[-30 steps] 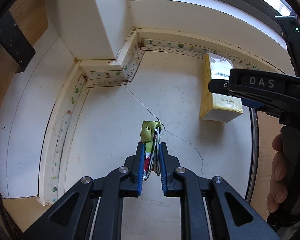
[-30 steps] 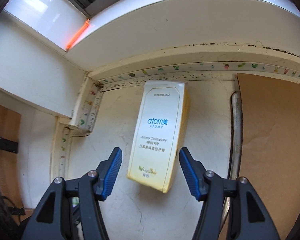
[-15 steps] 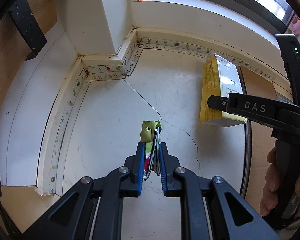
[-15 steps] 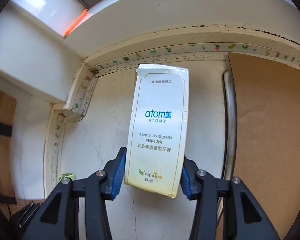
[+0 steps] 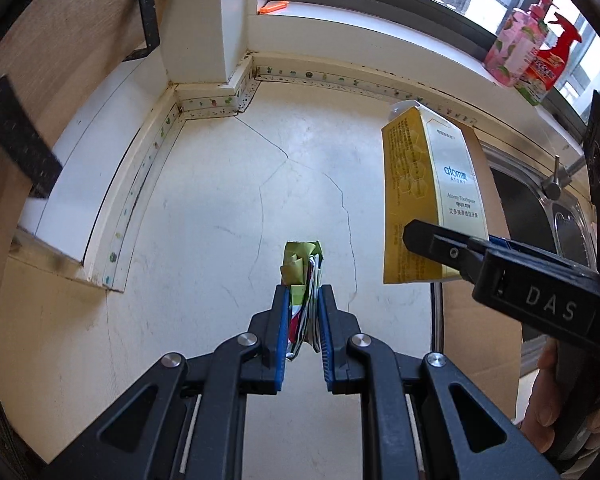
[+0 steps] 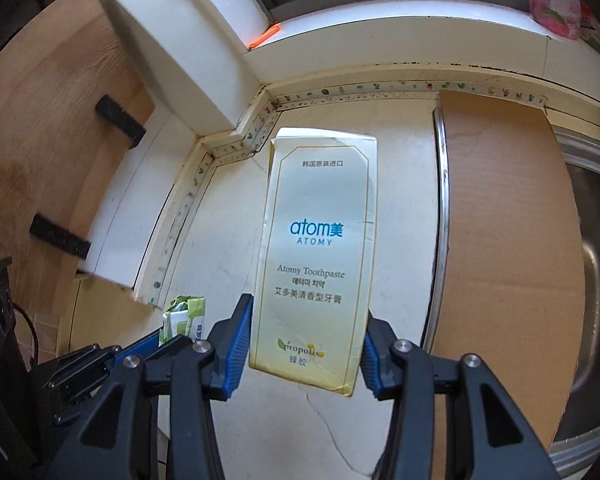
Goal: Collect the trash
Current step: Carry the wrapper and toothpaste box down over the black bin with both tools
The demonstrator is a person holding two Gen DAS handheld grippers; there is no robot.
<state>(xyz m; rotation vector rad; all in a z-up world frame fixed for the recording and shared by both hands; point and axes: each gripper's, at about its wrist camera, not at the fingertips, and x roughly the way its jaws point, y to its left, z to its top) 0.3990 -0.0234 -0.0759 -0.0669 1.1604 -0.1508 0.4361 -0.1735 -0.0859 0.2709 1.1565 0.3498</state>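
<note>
Both hands loaded: my left gripper [image 5: 303,312] is pinching the wrapper wad [image 5: 302,270], my right gripper [image 6: 306,354] is clamped across the toothpaste box [image 6: 320,248], lifted off the counter [image 5: 220,208], long axis running straight ahead. No bin in view yet.

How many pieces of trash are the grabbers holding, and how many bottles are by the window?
Toothpaste box, in the right gripper: 1
Crumpled green wrapper, in the left gripper: 1
Bottles on the windowsill, pink and red: 2
Total: 4
</note>
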